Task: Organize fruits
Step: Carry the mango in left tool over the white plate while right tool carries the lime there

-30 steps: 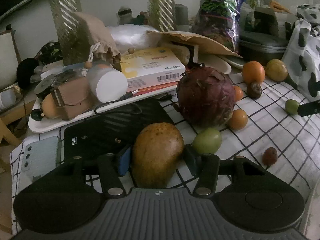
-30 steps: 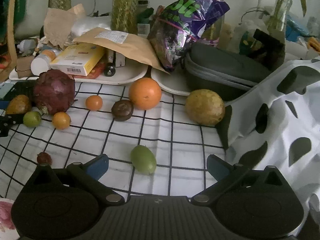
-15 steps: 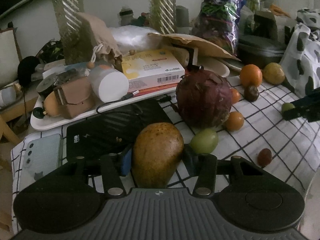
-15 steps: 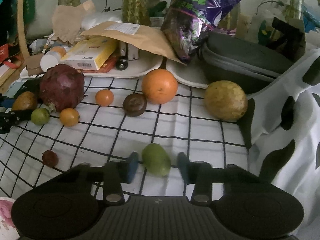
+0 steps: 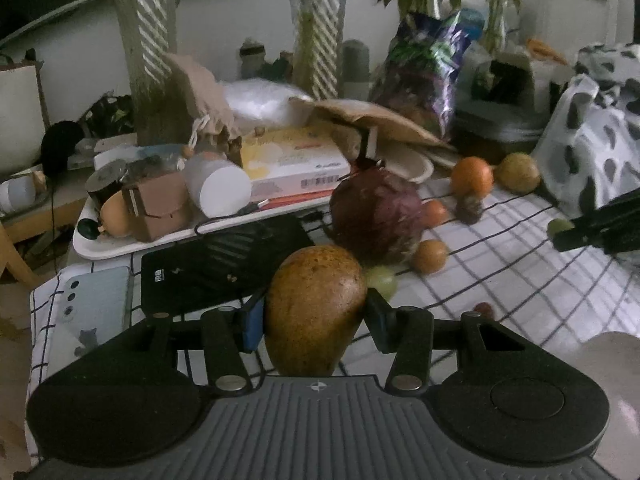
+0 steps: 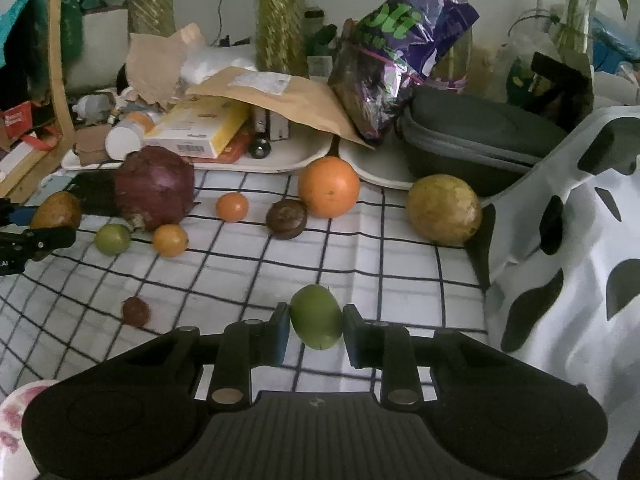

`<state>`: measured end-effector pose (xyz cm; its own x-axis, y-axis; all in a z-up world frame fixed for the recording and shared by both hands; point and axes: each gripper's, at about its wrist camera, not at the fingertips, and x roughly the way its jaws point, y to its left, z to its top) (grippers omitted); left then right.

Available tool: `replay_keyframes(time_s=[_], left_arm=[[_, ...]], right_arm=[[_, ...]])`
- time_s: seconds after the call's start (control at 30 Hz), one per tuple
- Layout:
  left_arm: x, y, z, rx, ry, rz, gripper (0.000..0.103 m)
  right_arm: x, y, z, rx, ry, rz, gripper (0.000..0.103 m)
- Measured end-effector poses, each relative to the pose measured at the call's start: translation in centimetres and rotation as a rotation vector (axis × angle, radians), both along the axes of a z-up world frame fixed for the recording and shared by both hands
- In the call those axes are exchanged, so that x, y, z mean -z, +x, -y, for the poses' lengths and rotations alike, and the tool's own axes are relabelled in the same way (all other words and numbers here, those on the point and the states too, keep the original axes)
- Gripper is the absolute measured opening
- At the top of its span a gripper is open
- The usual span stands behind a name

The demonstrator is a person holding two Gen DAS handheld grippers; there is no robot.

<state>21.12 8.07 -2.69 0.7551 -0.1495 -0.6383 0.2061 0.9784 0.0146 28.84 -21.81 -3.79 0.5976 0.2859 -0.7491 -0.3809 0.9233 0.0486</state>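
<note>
My left gripper (image 5: 314,316) is shut on a brown-yellow mango (image 5: 316,308) and holds it above the checked cloth. My right gripper (image 6: 316,330) is shut on a small green fruit (image 6: 317,317), lifted off the cloth. On the cloth lie a dark red cabbage-like ball (image 6: 154,188), a big orange (image 6: 329,187), a yellow round fruit (image 6: 444,210), two small orange fruits (image 6: 170,240) (image 6: 232,207), a brown fruit (image 6: 287,219), a green fruit (image 6: 113,239) and a small dark red fruit (image 6: 135,311).
A white tray (image 5: 120,246) with boxes and a bottle stands behind, with a black power bank (image 5: 224,264) and a phone (image 5: 96,300) at left. A grey case (image 6: 480,140), a purple bag (image 6: 400,60) and a spotted cloth (image 6: 560,260) lie at right. A flowered plate rim (image 6: 16,420) shows at lower left.
My right gripper moved over the green fruit, shut on it and lifted it. My left gripper raised the mango off the cloth.
</note>
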Motion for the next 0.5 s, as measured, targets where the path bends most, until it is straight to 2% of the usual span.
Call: replay_keyframes(time_s=[0.5], left_arm=[[-1.3, -6.2, 3.2, 0.072, -0.035, 0.025, 0.048]], right_arm=[[-1.9, -5.8, -0.3, -0.023, 0.038, 0.009, 0.029]])
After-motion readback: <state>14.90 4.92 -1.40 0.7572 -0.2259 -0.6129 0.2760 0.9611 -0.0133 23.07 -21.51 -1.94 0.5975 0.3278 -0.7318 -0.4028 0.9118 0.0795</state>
